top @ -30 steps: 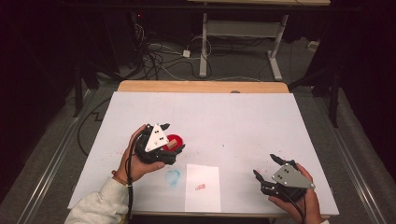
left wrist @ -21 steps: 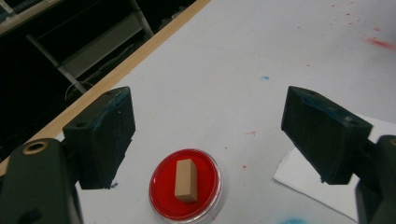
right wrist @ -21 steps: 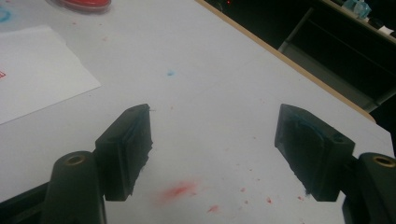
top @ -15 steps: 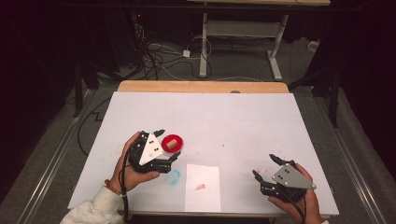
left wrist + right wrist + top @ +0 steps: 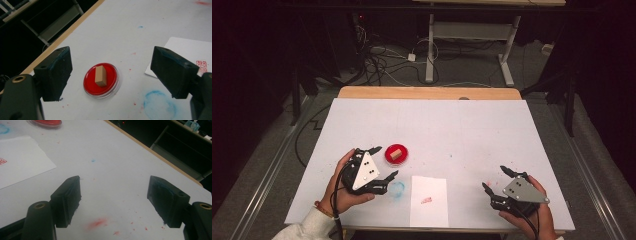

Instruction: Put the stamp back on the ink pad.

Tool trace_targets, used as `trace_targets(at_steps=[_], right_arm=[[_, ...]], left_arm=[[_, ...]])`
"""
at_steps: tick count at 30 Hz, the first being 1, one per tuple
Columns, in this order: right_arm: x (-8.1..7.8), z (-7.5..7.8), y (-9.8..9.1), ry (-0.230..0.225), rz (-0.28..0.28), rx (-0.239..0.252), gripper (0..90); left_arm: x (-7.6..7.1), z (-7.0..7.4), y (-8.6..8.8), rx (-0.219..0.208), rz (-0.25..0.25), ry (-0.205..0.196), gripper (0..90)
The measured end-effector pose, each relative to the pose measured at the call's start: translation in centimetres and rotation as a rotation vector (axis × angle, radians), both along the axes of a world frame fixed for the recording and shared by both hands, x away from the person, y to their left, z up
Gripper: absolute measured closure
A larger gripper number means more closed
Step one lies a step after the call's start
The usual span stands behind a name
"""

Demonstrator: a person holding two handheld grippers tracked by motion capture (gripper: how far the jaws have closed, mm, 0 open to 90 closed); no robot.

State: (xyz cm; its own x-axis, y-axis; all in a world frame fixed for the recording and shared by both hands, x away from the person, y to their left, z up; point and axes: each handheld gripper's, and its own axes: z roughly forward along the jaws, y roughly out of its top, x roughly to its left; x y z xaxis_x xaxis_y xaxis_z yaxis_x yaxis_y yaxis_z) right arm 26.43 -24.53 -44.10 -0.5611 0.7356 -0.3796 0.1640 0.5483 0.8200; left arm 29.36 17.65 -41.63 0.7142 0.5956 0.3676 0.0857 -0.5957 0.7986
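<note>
A round red ink pad [image 5: 396, 154] [image 5: 102, 79] lies on the white table, and a small tan wooden stamp block [image 5: 396, 152] [image 5: 100, 76] stands on it. To its right lies a white sheet of paper [image 5: 429, 200] [image 5: 190, 51] bearing a red stamp mark [image 5: 426, 200] [image 5: 200, 66]. My left gripper [image 5: 384, 162] [image 5: 112, 75] is open just left of the pad, its jaws spread wide and apart from the stamp. Near the table's front right, my right gripper [image 5: 495, 179] [image 5: 115, 200] stands open over bare table, nothing between its jaws.
A blue ink ring [image 5: 397, 189] [image 5: 158, 105] stains the table beside the paper. Red ink specks [image 5: 98, 223] dot the surface near the right gripper. A wooden strip [image 5: 427, 93] borders the table's far edge; cables and a desk frame [image 5: 472, 35] lie beyond.
My left gripper has drawn back toward the near left, away from the ink pad, uncovering the stamp standing on it. The right gripper has stayed put.
</note>
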Motion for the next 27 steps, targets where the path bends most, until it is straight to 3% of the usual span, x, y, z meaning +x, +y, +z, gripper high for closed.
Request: trace_targets(at_steps=[8,15,24,27], right_arm=[[0.0,-0.1,0.0,-0.002,-0.009,-0.003,27.5],[0.1,-0.1,0.0,-0.005,-0.005,-0.003,27.3],[0.3,-0.2,-0.1,-0.002,-0.010,0.004,27.2],[0.3,-0.3,0.0,0.002,-0.008,0.004,27.1]], left_arm=[[-0.6,-1.5,1.3,0.015,0.041,0.018,16.9],[-1.2,-2.3,2.8,-0.005,0.053,0.034,16.9],[-1.0,-4.8,4.6,0.003,0.093,0.102,16.9],[-1.0,-5.9,4.9,0.028,0.108,0.120,16.9]])
